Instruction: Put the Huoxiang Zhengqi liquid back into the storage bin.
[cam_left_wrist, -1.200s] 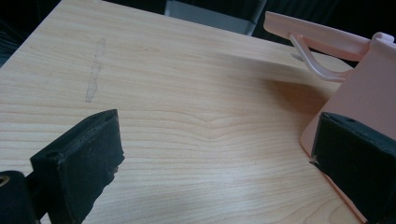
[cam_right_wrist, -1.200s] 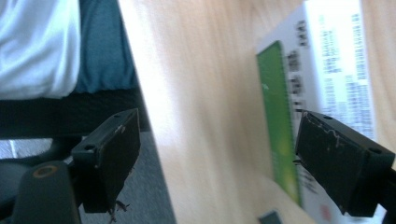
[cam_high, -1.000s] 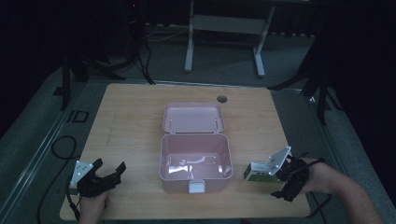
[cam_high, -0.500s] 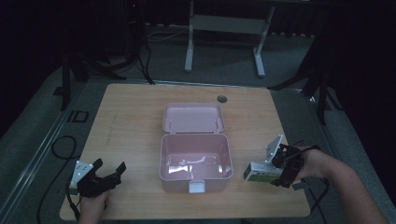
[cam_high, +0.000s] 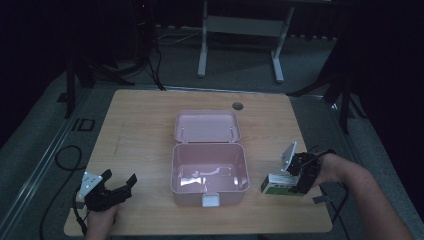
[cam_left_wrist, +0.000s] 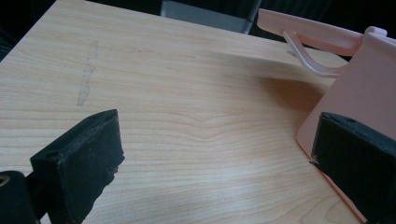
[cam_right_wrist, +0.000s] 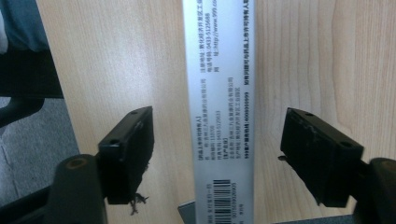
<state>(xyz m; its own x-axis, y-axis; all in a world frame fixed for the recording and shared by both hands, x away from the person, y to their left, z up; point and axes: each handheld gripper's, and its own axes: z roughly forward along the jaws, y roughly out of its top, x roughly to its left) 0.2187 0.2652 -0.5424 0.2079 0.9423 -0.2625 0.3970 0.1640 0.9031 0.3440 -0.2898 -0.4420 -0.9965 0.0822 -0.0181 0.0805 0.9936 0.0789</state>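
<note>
Medicine box (cam_high: 282, 184) is the thing being worked on. It lies flat on the table (cam_high: 140, 130), at the lower right of the high view, just beside the pink case (cam_high: 210, 167) but not touching it. In the right gripper view the small box (cam_right_wrist: 219, 93) runs up the middle of the picture, with printed words and a barcode on its silver side.

The right gripper (cam_high: 299, 176) is right over the box. Its 2 black jaws stand on both sides of it and have just been closing, with the box between them. There is bare wood on each side of the box, so the pads do not press on it yet. The box is not gripped.

The pink case sits in the middle of the table with its lid (cam_high: 206, 126) folded back flat. It looks empty inside. So my guess is that opening is done, and grabbing the box, lifting it and putting it in the case are all left to do.

The left gripper (cam_high: 120, 189) rests at the lower left of the high view, jaws spread wide and holding nothing. In its own view the case wall (cam_left_wrist: 369, 88) is at the right edge.
</note>
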